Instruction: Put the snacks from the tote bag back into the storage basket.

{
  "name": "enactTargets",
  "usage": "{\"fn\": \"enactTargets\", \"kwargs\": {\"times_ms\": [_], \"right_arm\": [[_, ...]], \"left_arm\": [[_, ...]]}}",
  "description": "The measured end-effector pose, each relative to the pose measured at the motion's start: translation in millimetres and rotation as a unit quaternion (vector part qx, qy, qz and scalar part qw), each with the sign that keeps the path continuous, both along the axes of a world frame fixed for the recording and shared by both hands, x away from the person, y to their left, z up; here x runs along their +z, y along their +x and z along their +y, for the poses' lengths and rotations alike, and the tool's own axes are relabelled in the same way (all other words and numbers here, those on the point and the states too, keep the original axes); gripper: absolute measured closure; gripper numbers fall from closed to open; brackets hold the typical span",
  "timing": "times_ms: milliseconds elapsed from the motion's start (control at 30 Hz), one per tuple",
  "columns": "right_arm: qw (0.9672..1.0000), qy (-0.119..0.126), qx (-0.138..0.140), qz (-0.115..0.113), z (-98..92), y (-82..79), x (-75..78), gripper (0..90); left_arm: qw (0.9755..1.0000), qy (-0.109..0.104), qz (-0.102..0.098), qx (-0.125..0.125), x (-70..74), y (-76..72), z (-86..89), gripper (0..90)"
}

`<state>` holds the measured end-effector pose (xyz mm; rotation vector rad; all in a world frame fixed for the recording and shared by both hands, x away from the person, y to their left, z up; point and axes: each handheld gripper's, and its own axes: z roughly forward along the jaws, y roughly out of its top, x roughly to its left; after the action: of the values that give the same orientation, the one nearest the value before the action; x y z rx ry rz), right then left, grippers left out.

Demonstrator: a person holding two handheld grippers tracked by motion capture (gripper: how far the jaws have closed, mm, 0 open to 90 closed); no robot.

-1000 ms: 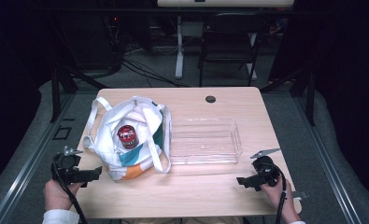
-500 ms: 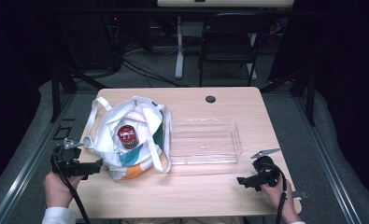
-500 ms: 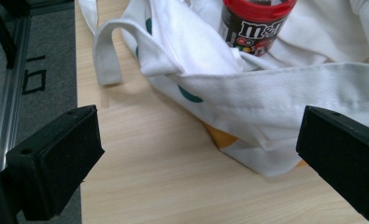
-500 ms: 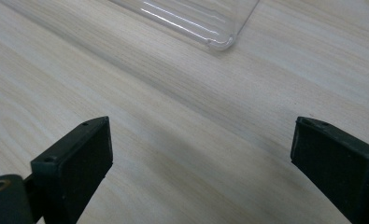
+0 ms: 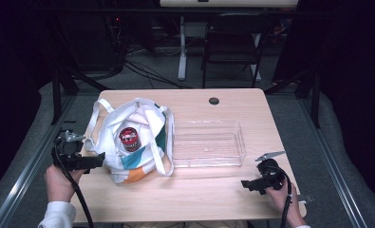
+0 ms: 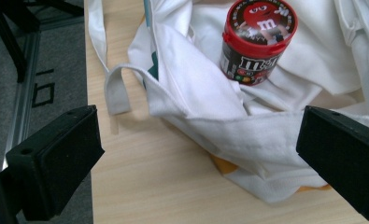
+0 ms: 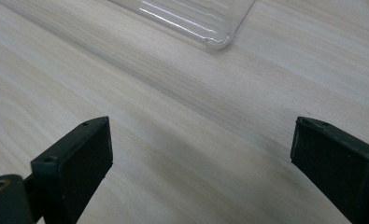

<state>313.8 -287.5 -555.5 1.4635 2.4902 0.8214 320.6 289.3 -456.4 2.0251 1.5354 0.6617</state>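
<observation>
Left gripper [image 5: 96,160] sits at the bag's left edge, fingers [image 6: 56,161] wide, nothing held. Right gripper [image 5: 248,184] hovers low over bare worktop [image 5: 209,199] near the clear tray's [image 5: 239,142] front corner, fingers [image 7: 74,158] also wide and empty.

The candy tub [image 6: 258,39] stands upright inside the white tote bag [image 6: 210,107], nestled in loose cloth folds.

Risks as I judge them:
- Left fingers line up with the bag's rim hem, not the tub. Closing here likely pinches cloth.
- Slack fabric can bunch around the tub and tip it during the reach.
- Bag strap [image 6: 114,95] lies loose near the left finger and could snag.
- Pulling the tub may drag the unanchored bag.
</observation>
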Motion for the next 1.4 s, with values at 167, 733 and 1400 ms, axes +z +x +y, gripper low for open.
{"fn": "enactTargets", "kwargs": {"times_ms": [167, 733, 1400], "right_arm": [[1.0000, 0.007, -0.006, -0.004, 0.0, -0.6, -0.6, 5.2], [1.0000, -0.001, -0.002, 0.000, -1.7, -0.3, 0.8, 5.4], [1.0000, 0.002, -0.003, 0.000, -3.1, -0.6, 1.7, 5.5]], "left_arm": [[1.0000, 0.003, 0.000, -0.004, 2.5, 8.1, -4.4, 0.2], [0.9997, 0.006, 0.002, -0.023, 6.6, 32.9, -23.3, 0.2], [0.9988, 0.015, 0.013, -0.045, 10.0, 57.2, -45.6, 0.3]]}}
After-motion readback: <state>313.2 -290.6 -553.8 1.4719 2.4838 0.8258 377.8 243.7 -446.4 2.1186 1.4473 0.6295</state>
